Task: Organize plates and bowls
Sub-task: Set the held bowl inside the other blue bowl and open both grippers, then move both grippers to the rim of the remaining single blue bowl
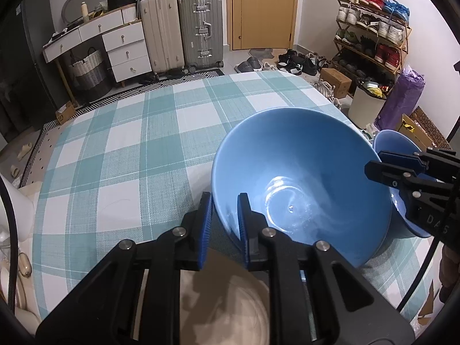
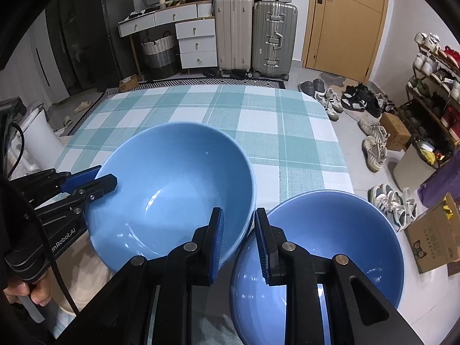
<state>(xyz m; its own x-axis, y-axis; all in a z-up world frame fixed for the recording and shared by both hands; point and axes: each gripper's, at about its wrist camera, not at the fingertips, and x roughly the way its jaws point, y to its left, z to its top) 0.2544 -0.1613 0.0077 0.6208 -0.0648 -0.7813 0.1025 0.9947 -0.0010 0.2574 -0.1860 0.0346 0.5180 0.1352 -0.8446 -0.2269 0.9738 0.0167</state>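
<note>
Early stage, by the look of it. Nothing stacked yet: two bowls side by side over the checked table (image 1: 129, 143), not nested. Nesting and final placement still to do.

Left to right:
- Left gripper (image 1: 224, 215): closed tight on near rim of left bowl (image 1: 302, 166), one finger outside the wall, one inside. Holding it tilted, mouth toward the camera. Far side either near the cloth or on it; can't tell which.
- Right gripper (image 2: 238, 224): narrow gap between fingers, straddling the left rim of right bowl (image 2: 330, 244), right at the near-contact point between the two bowls. Can't tell whether pads actually press the rim or only bracket it.
- Right bowl: upright at the near right corner of the table, just beside left bowl, seemingly a bit smaller.

Probable next step: drop one bowl into the other. Judgement only.

Count:
- Bowls: 2, both blue, both empty.
- Plates: 0 confirmed. Pale round shape (image 1: 230, 302) under left gripper in the left wrist view, too blurred to call.
- Grippers: 2. Only one hand (image 2: 26, 293) visible, on the left gripper's handle.
</note>
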